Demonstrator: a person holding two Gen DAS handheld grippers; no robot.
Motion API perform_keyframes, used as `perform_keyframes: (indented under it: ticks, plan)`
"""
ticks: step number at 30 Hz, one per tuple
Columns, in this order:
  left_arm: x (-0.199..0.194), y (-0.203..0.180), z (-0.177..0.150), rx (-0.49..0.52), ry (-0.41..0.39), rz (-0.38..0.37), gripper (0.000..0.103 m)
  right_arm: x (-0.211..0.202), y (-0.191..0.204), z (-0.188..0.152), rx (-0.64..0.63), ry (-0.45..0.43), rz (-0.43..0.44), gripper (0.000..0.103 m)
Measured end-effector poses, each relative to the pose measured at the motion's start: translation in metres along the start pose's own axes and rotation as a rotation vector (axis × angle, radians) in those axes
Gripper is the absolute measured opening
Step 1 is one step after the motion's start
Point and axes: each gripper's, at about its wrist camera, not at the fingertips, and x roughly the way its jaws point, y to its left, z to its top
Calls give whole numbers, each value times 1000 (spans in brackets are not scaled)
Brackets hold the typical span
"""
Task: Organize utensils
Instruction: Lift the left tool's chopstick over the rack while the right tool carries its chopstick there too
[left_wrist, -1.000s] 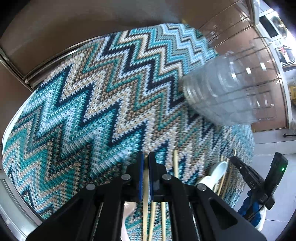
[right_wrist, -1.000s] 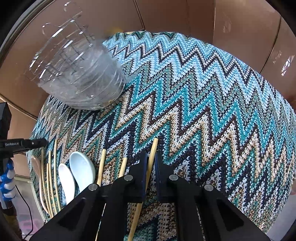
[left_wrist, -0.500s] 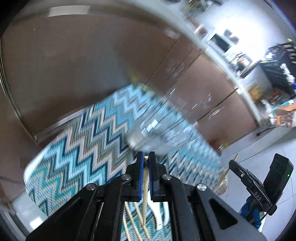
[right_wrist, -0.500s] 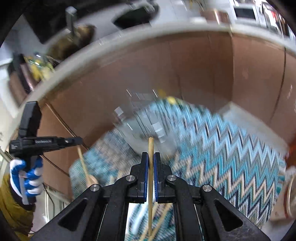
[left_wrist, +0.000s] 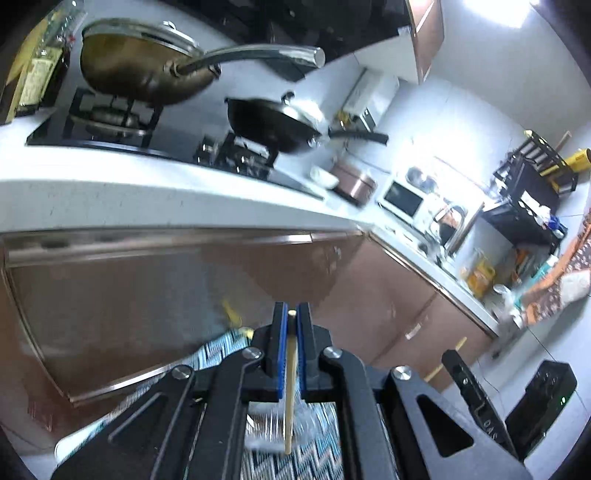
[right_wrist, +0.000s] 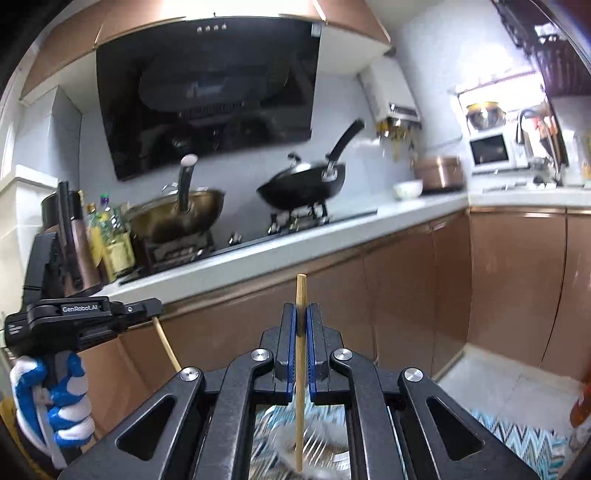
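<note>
My left gripper (left_wrist: 291, 319) is shut on a wooden chopstick (left_wrist: 290, 387) that hangs upright between its blue pads, lower end above a blurred clear plastic holder (left_wrist: 273, 428). My right gripper (right_wrist: 301, 317) is shut on another wooden chopstick (right_wrist: 300, 369), also upright, its lower end over the clear holder (right_wrist: 314, 443). Both grippers are lifted and tilted up toward the kitchen counter. The left gripper (right_wrist: 147, 308) with its chopstick shows at the left of the right wrist view. The right gripper (left_wrist: 458, 373) shows at the right of the left wrist view.
The zigzag-patterned cloth (left_wrist: 221, 347) on the table lies below both grippers. Brown cabinet fronts (right_wrist: 517, 288) and a white counter (left_wrist: 147, 199) with a stove and two pans (right_wrist: 303, 184) stand ahead. The other utensils on the cloth are out of view.
Both grippers have lifted their chopsticks off the cloth and swung them from flat to upright over the clear holder. The views now look at the kitchen instead of the table.
</note>
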Motion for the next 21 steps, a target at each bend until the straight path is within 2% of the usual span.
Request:
perform_keyframes:
  ticks: [4,8,13,18,19,20,21]
  plan:
    - [27,-2,-6,17,-55,56,4,27,-4,-11,-9,-27,-58,6]
    - [57,1,-29,37,-82,105,4,52,-14,-35,-19,-15,-114,6]
    - [94,9,-69,63,-67,152,4,70,-18,-69,-37,10,-159,6]
    - [119,16,-100,92,-39,180,6,84,-22,-107,-52,78,-184,6]
    - [121,16,-105,106,-29,174,8,84,-23,-111,-52,91,-185,10]
    - [122,14,-109,118,-22,169,12,84,-24,-114,-51,99,-185,19]
    - [121,12,-112,129,-18,157,23,83,-24,-115,-51,106,-184,25]
